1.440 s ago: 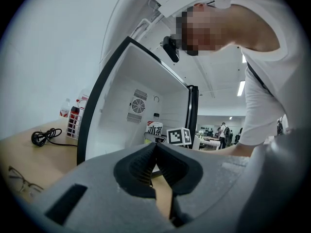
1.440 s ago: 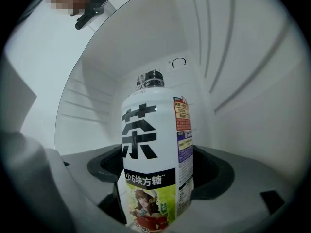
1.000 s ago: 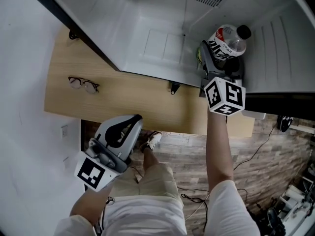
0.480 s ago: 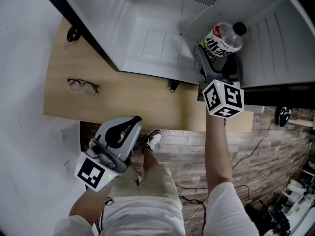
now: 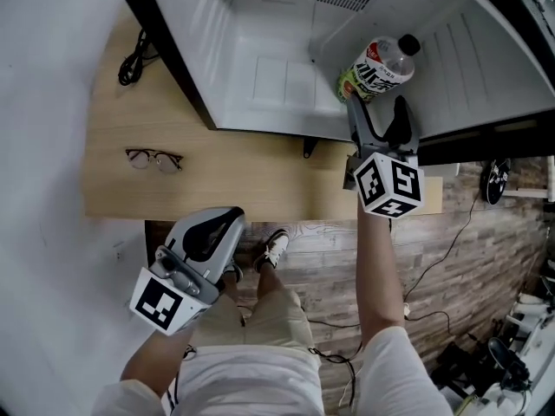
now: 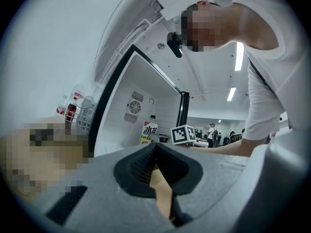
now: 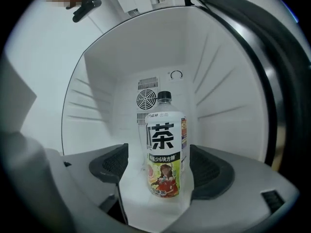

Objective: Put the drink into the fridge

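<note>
Now I am easing my right gripper (image 5: pixel 378 115) back from the bottle (image 5: pixel 379 66), which is standing upright inside the fridge (image 5: pixel 260 24), alone there. The spread jaws are closing, flanking it untouched. Delivery looks done. My left gripper (image 5: pixel 217 232) is hanging low, jaws pressed together, empty.

Looks over the left gripper (image 6: pixel 155 166), jaws pressed together with nothing between, toward the open fridge (image 6: pixel 121 127). Shows a round vent (image 6: pixel 136 102) on its white back wall and the drink (image 6: pixel 149 131) upright inside, near an outstretched arm (image 6: pixel 228 147).
</note>
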Available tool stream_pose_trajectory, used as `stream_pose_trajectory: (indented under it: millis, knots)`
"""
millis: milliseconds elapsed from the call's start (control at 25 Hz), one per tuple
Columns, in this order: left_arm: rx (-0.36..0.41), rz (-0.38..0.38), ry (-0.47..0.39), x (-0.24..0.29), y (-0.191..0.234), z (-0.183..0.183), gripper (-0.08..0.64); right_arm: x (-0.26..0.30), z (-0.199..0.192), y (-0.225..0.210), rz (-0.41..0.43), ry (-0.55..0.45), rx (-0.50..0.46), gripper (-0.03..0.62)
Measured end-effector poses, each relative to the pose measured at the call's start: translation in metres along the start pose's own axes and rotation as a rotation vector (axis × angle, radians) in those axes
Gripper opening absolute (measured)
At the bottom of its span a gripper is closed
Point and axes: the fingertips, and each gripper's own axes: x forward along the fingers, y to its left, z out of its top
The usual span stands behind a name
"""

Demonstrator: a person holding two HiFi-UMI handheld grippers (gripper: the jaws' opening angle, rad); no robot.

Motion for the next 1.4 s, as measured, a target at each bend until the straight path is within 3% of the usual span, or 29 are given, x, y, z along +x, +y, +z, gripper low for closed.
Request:
stream_pose_trajectory:
  millis: [160,400,520,720,840,1080,1400]
  knots:
    - [-0.005,-0.02,-0.033,-0.008,-0.002,0.017,0.014,-0.028,0.001,0.011,-0.021,0.05,0.034,0.347]
    - [-0.034,-0.108,-0.141,0.014,-0.033,0.064,0.014,-0.07,0.041,-0.007,-0.093,0.054,0.045,0.235]
    - [-0.01,-0.145,-0.12,0.01,-0.044,0.074,0.014,-0.091,0.047,-0.011,-0.126,0.056,0.058,0.166]
    - [0.039,-0.037,-0.153,-0.017,-0.007,0.102,0.014,-0.111,0.067,-0.003,-0.136,0.041,0.062,0.003]
    - [0.043,0.025,-0.177,-0.031,0.003,0.124,0.014,-0.131,0.086,-0.012,-0.161,0.003,0.108,0.002]
    - [0.12,0.007,-0.208,-0.036,-0.016,0.163,0.014,-0.179,0.112,-0.04,-0.19,-0.03,0.167,0.0]
    - [0.195,0.023,-0.239,-0.038,-0.031,0.2,0.014,-0.227,0.159,-0.08,-0.216,-0.1,0.14,0.002]
